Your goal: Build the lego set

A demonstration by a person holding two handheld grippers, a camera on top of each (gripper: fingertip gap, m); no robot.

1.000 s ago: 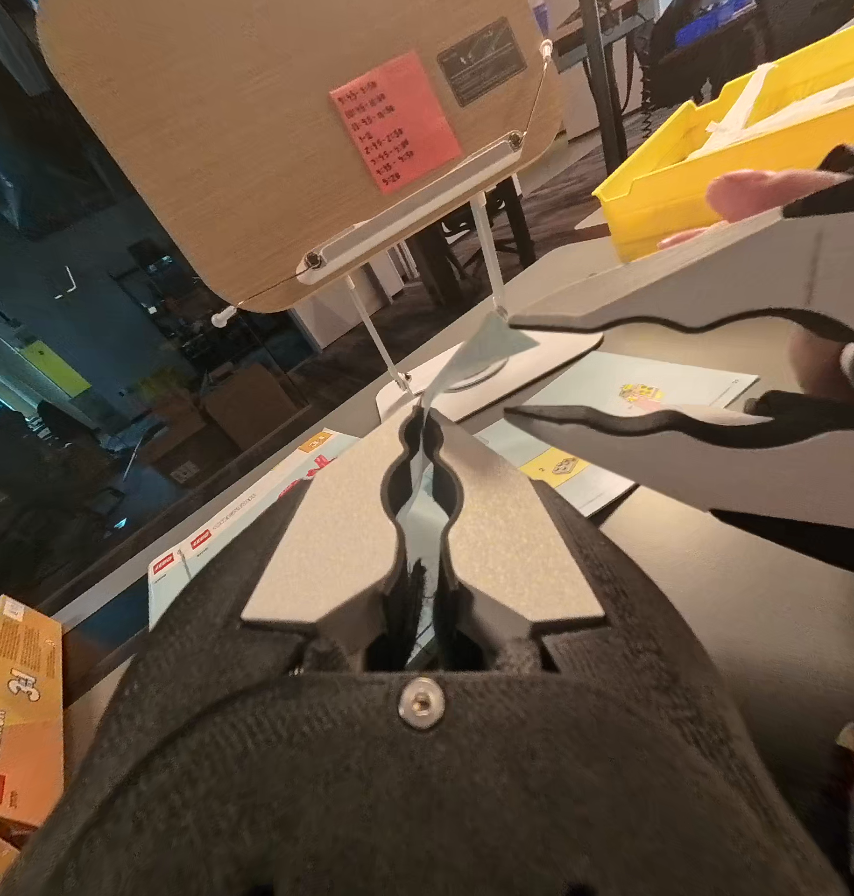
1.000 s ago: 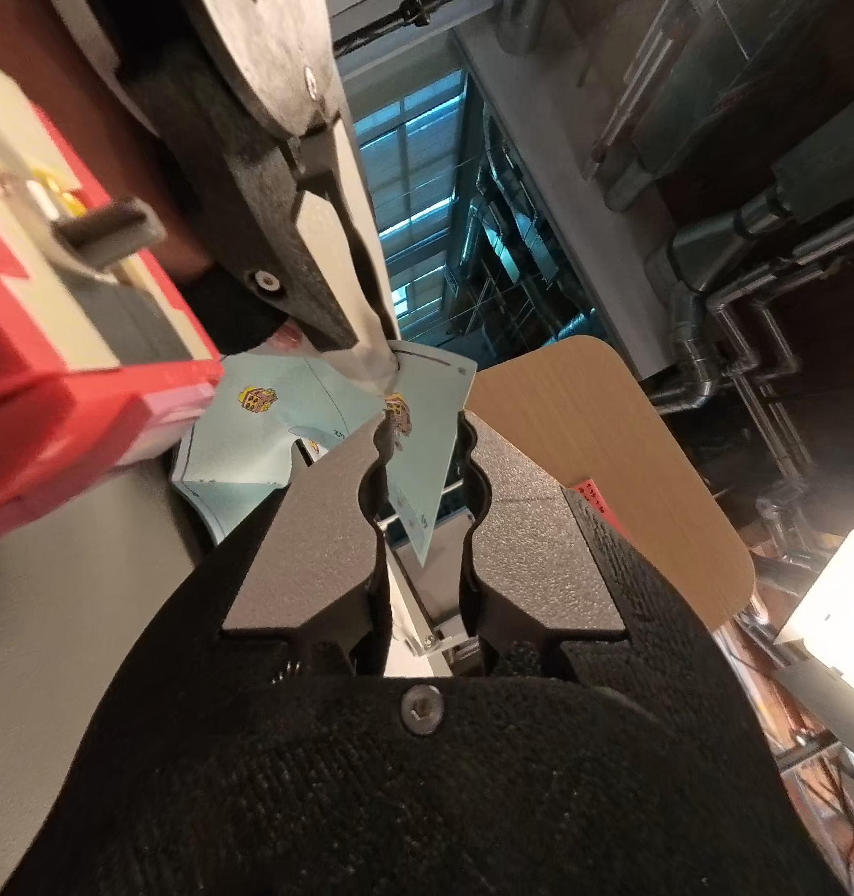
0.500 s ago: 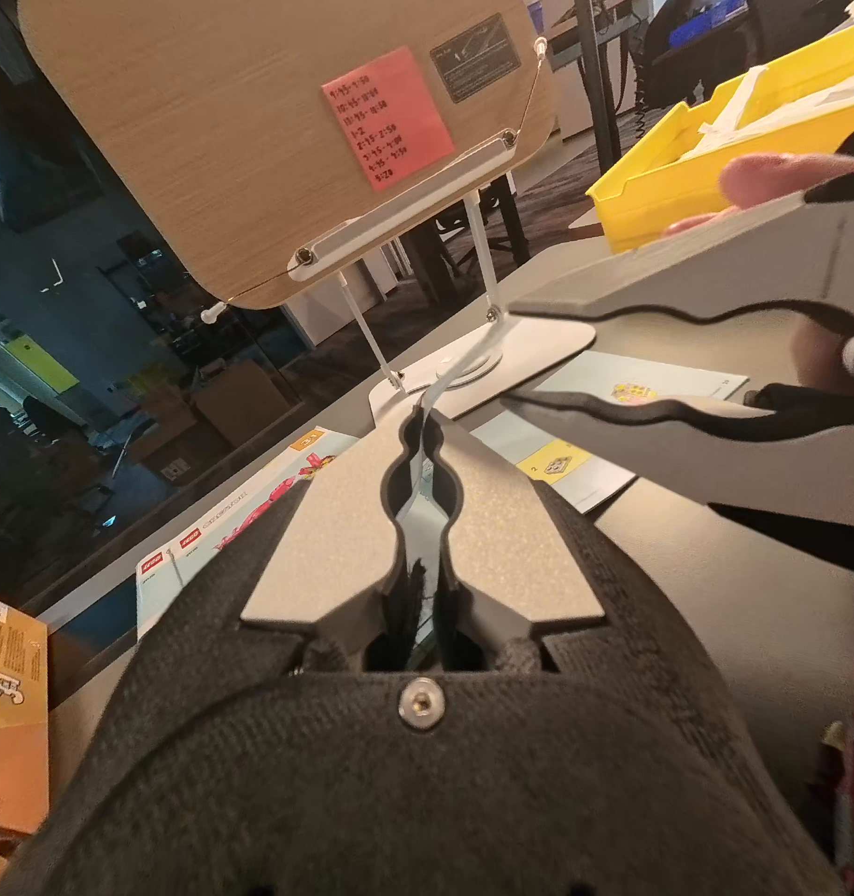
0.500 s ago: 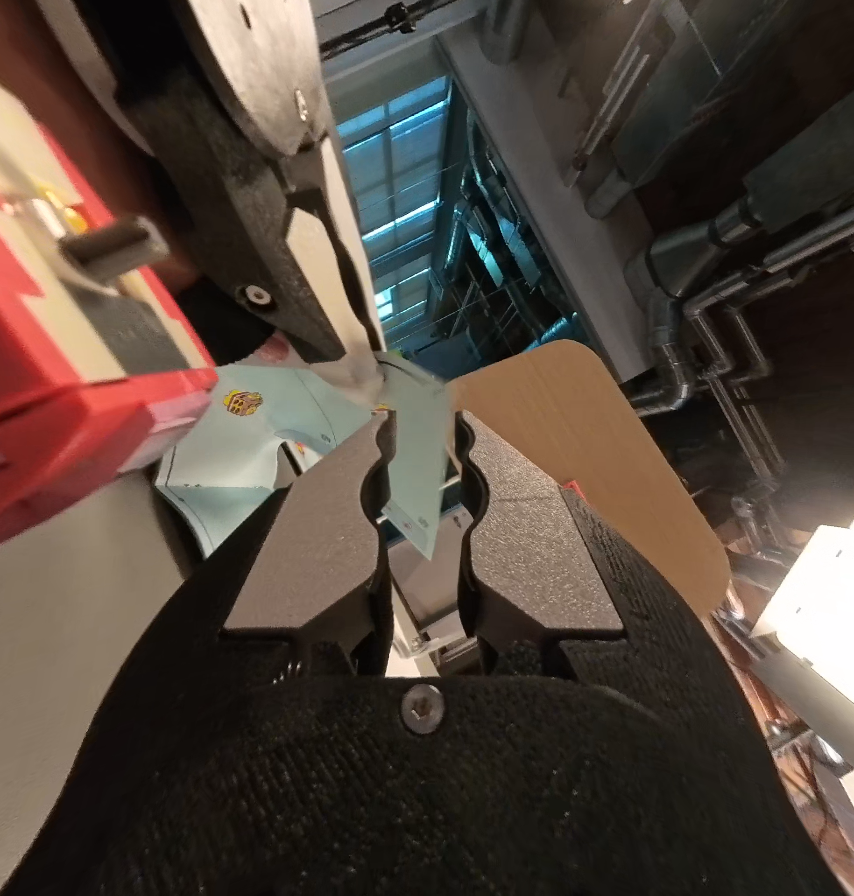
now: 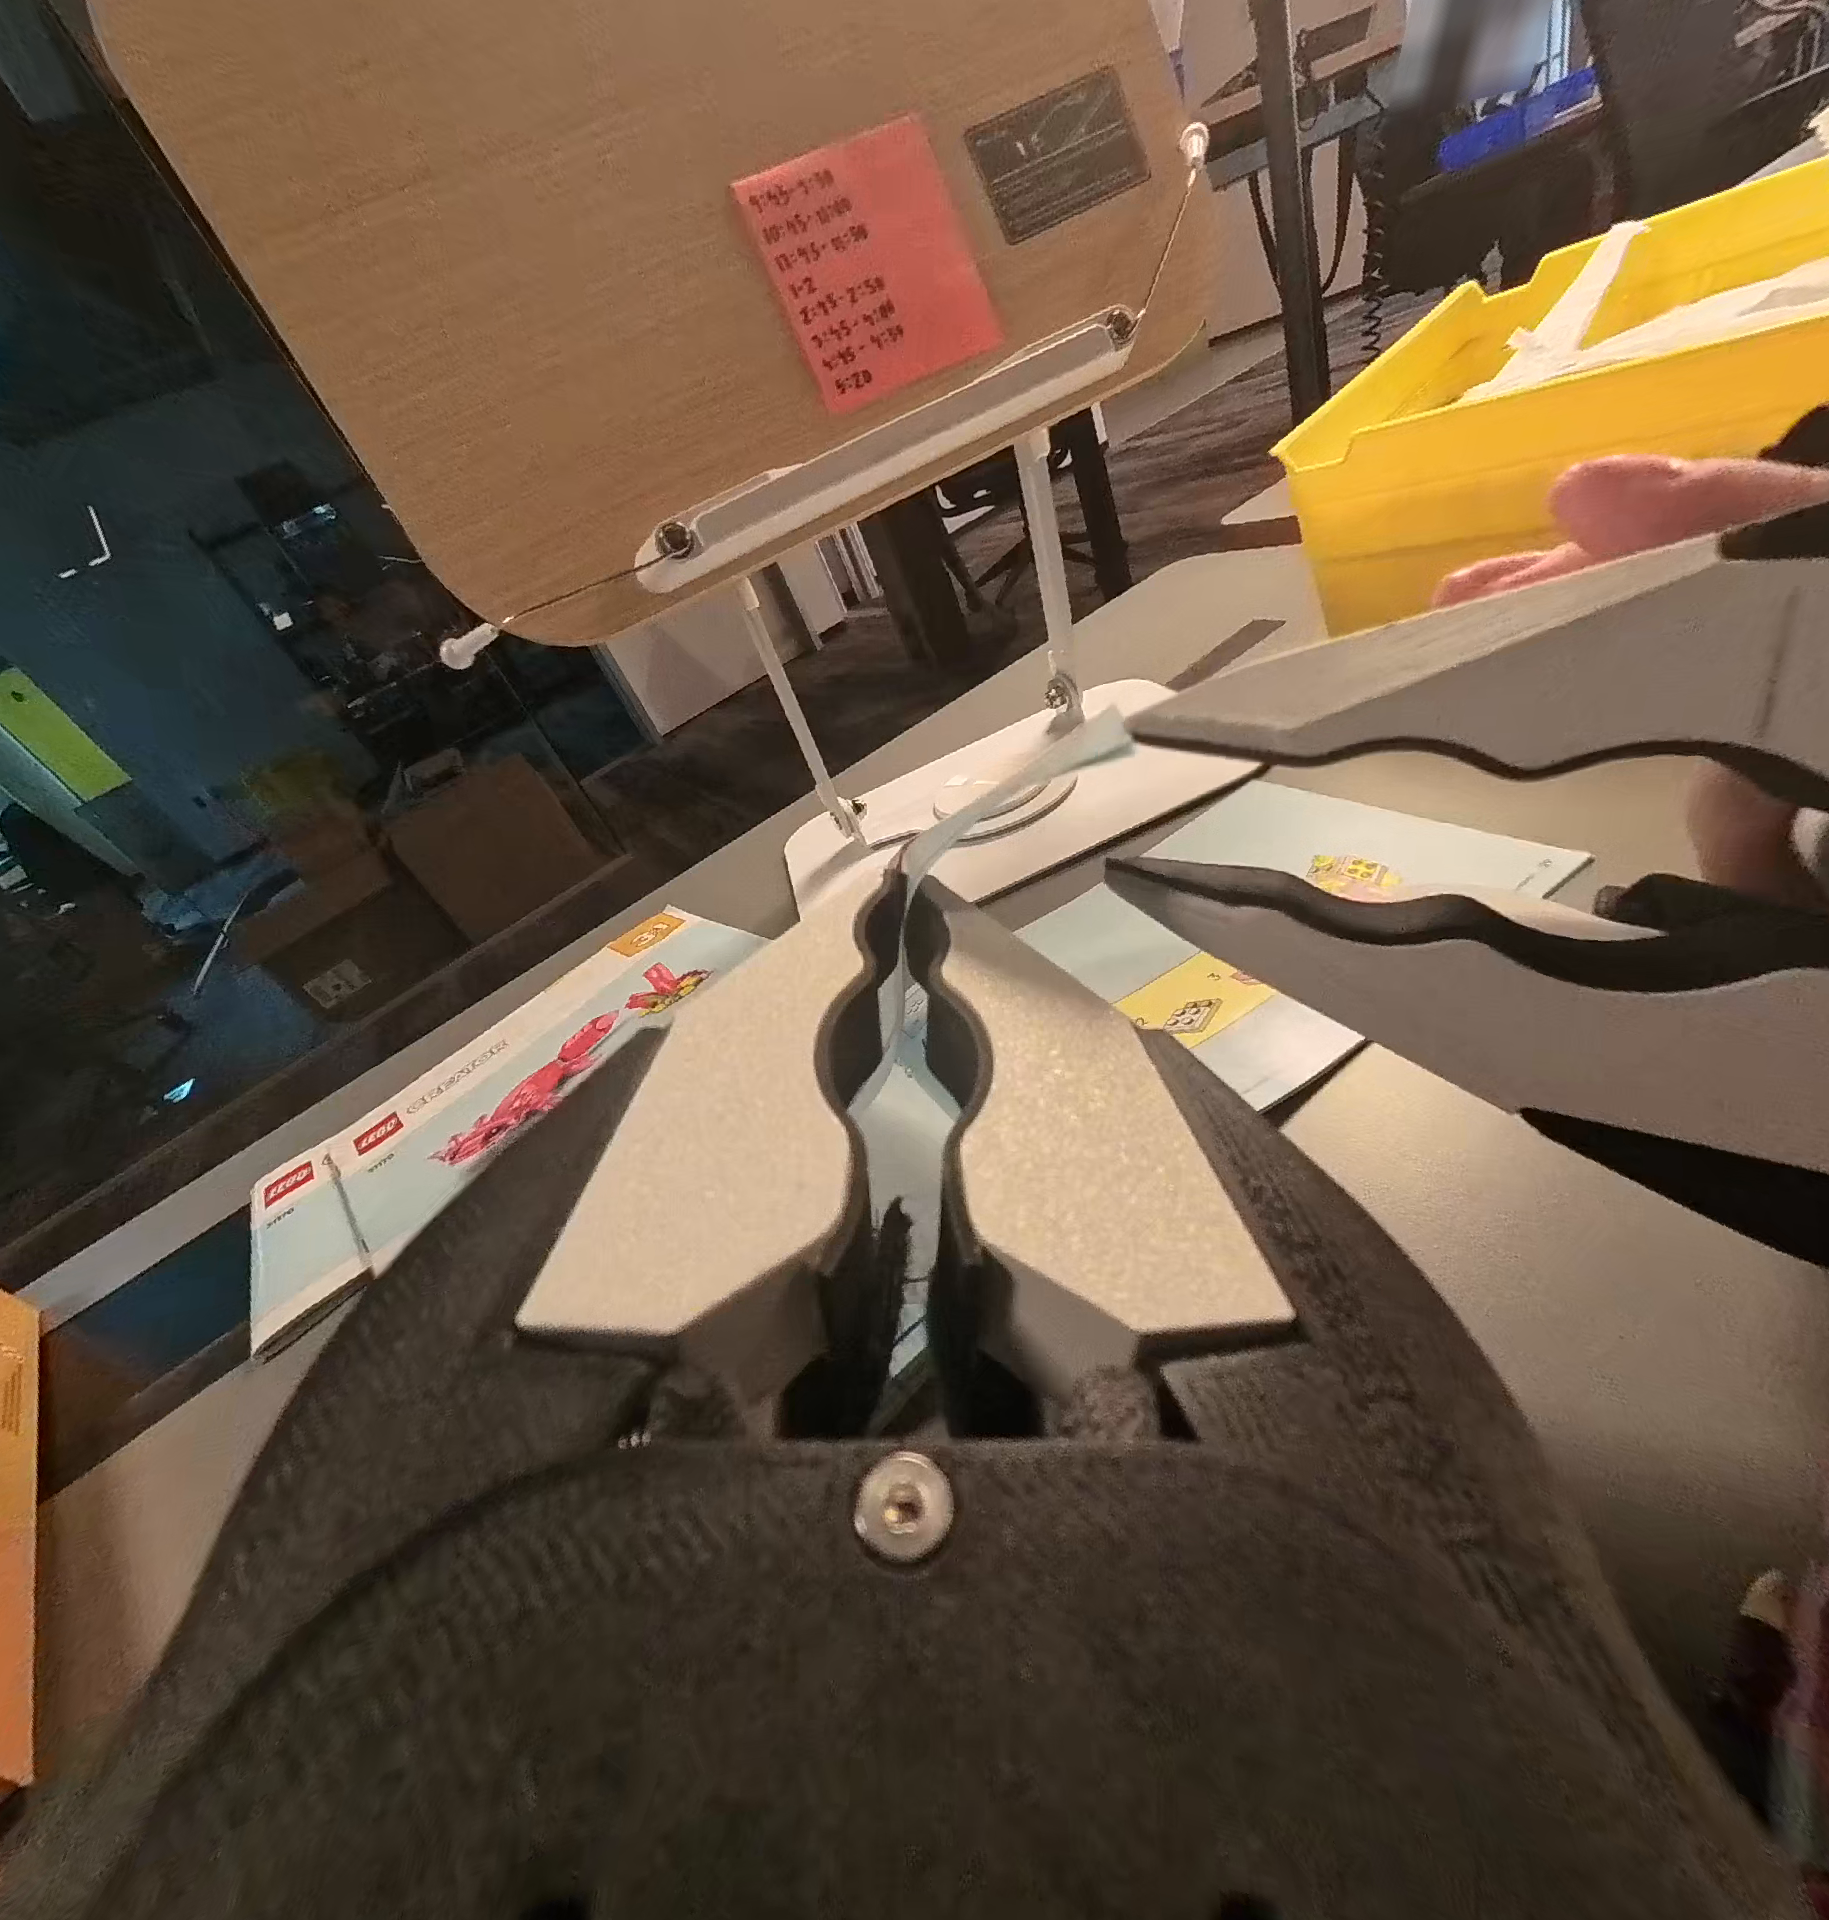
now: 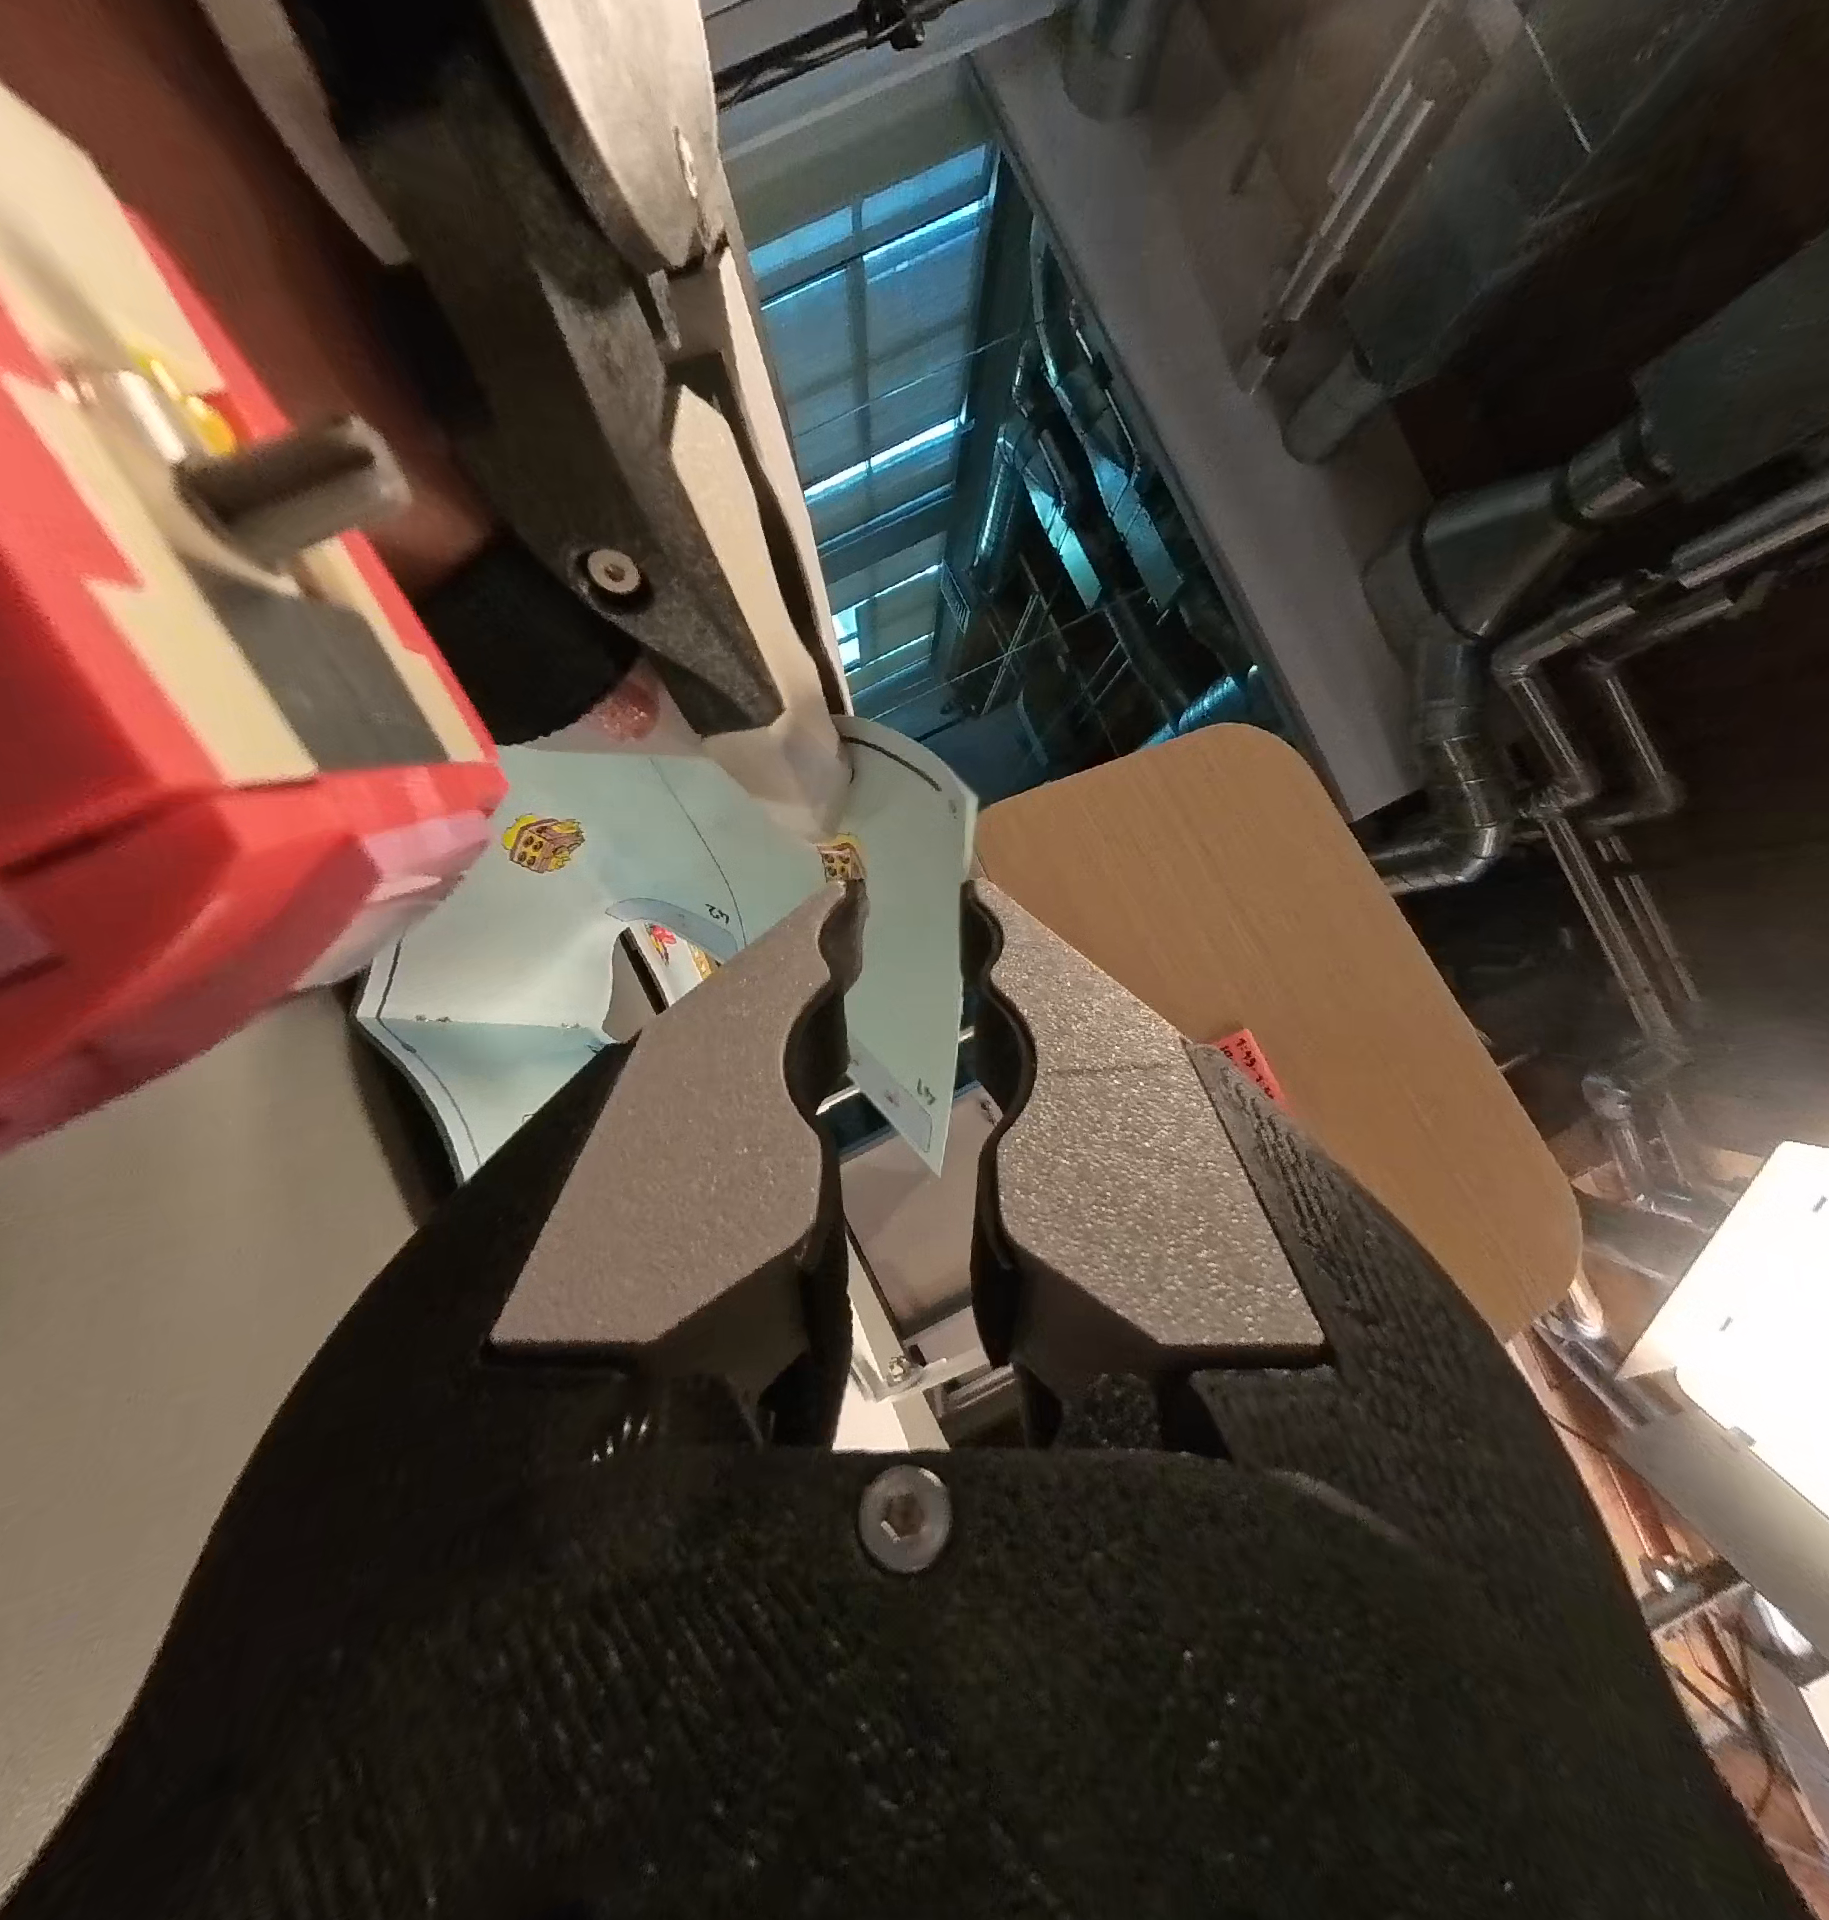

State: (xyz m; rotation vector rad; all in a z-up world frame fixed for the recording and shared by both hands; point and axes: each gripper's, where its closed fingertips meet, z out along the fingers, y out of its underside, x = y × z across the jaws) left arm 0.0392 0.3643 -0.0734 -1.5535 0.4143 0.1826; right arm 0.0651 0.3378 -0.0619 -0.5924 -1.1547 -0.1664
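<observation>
The pale blue booklet page [image 5: 905,1029] is kept pinched in the closed left gripper [image 5: 905,894], while the right gripper [image 6: 905,914], narrowed since earlier, stands slightly open around its free corner without pressing.

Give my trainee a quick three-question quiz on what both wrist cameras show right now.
1. True or false: the left gripper is shut on a pale blue booklet page.
2. The right gripper's fingers: (A) clamp the yellow bin; (B) stand apart with the page's corner hanging between them; (C) rest on the wooden board.
3. Fill in: the sticky note on the wooden board is ____ in colour.

Key: 1 true; 2 B; 3 red.
</observation>
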